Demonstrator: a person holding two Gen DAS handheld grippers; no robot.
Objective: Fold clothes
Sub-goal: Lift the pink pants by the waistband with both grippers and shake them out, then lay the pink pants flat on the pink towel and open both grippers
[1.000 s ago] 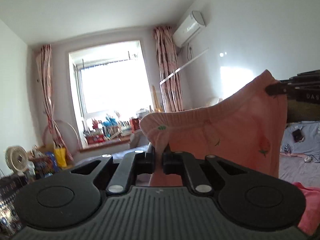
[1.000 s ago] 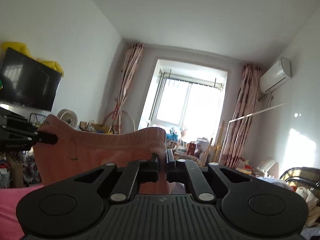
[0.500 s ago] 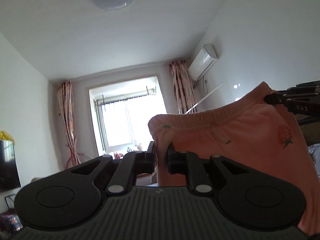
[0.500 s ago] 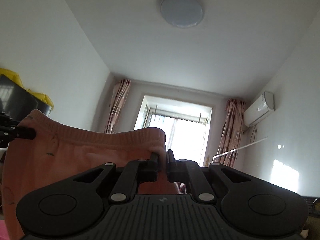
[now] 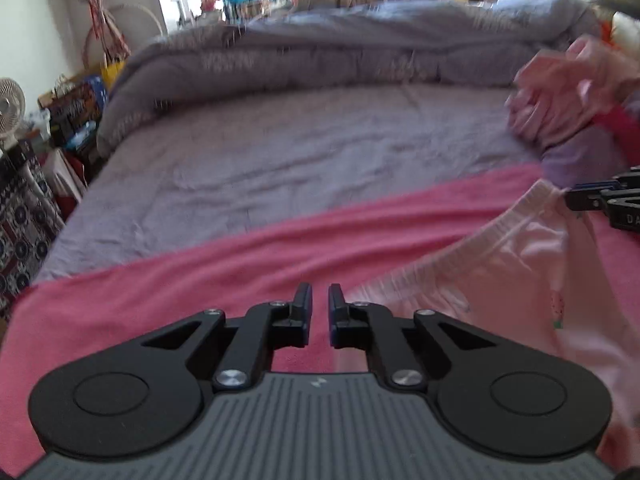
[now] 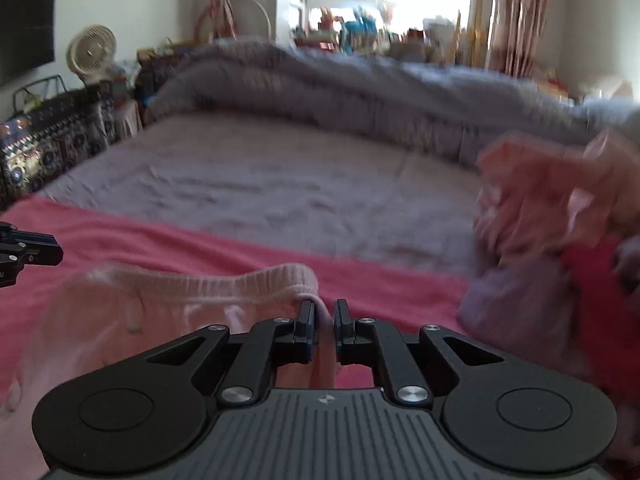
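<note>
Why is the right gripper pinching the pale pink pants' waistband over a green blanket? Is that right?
Not quite: the blanket is bright pink, not green, as the right wrist view shows. The right gripper does pinch the pale pink pants by the waistband.

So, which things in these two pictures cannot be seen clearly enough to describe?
Pink shorts: legs run off the lower right edge, left wrist view.
Clothes pile: blurred, right wrist view; single garments cannot be told.
Windowsill items: too small, washed out by glare, both views.
</note>
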